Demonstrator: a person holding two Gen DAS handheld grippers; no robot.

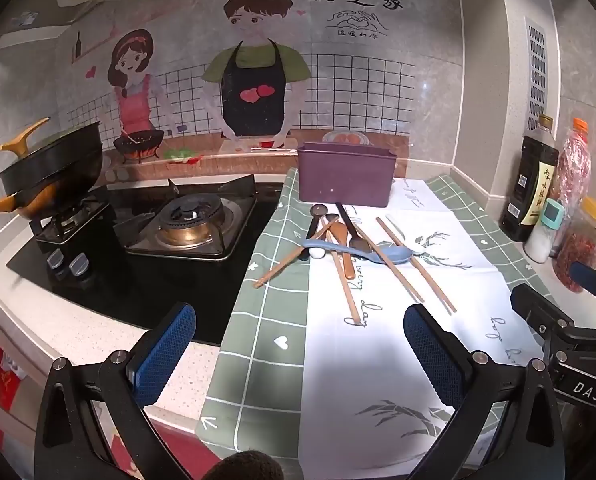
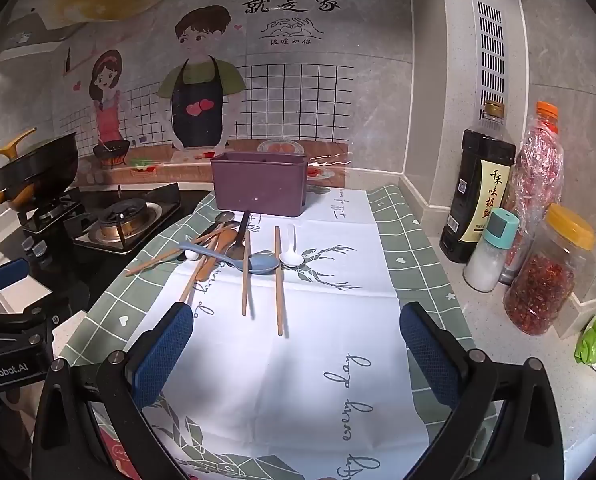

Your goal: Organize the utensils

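A purple bin [image 1: 345, 174] [image 2: 260, 184] stands at the back of the cloth. In front of it lies a loose pile of utensils: a blue spoon [image 1: 393, 257] [image 2: 262, 263], a white spoon [image 2: 290, 254], a brown wooden spoon [image 1: 345, 240], dark spoons [image 1: 317, 216] and several wooden chopsticks [image 1: 415, 264] [image 2: 278, 280]. My left gripper [image 1: 299, 344] is open and empty, near the cloth's front left. My right gripper [image 2: 296, 344] is open and empty, in front of the pile. The right gripper also shows in the left wrist view [image 1: 569, 320].
A green and white cloth [image 1: 274, 320] [image 2: 397, 240] covers the counter. A gas stove [image 1: 190, 224] with a black wok [image 1: 54, 168] sits to the left. A sauce bottle [image 2: 481, 184], salt shaker [image 2: 489, 252], chilli jar [image 2: 549, 276] and a plastic bottle [image 2: 537, 168] stand at the right wall.
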